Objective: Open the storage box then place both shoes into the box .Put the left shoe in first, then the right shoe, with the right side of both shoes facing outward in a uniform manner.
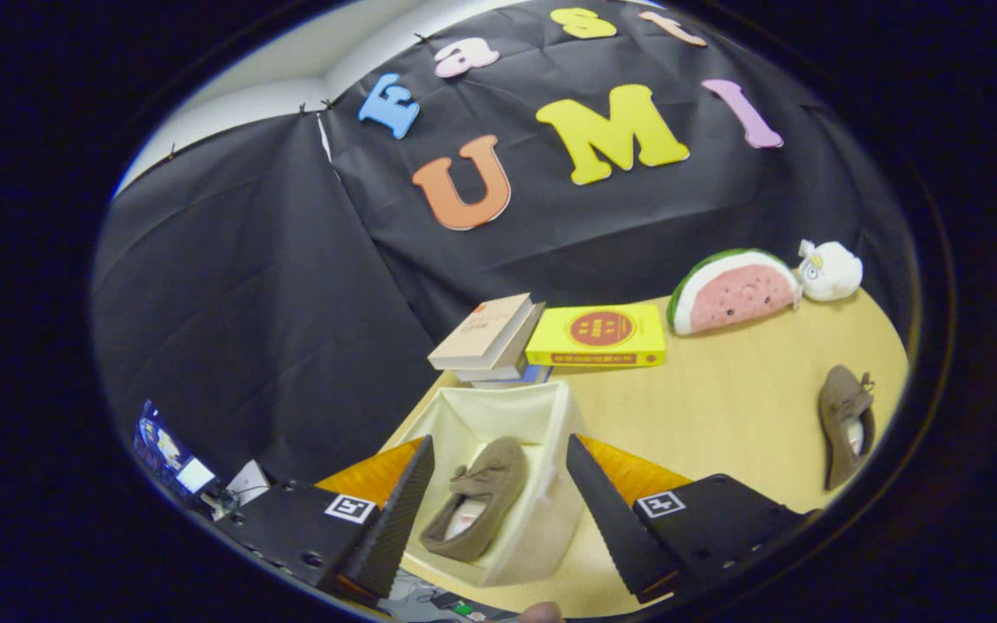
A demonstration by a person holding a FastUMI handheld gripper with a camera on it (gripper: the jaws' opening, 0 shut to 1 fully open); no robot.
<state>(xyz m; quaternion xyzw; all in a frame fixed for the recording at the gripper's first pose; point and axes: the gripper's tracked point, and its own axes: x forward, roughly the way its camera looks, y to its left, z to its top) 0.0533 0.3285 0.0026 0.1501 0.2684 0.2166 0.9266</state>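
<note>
Black cloth wall [273, 285] runs behind everything, w/ a strip of pale room wall [317, 65] above it, upper part cut off. Light wood desk [723, 407] carries the lot; its near edge is hidden behind the gripper body.

Cream fabric storage box [550, 510] sits open on the desk, directly ahead of and between the fingers; its near corners are covered by them. One brown shoe [477, 502] lies inside the box, toe pointing away, pale insole showing; which side faces out is hard to make out. Second brown shoe [845, 424] lies on the desk well apart to the right, near the desk edge, partly warped by the lens.

Hand-held gripper [498, 510] is released: fingers spread wide either side of the box, grasping nothing, not touching the shoe.

Beyond the box: watermelon-slice plush [728, 294] at the back, yellow book [598, 336] flat on the desk, and a stack of books [490, 342] just beside it, lower ones mostly hidden. Small white plush toy [829, 270] just beside the watermelon; details too small to tell. Clutter by the left finger base is blurred, can't ID.
</note>
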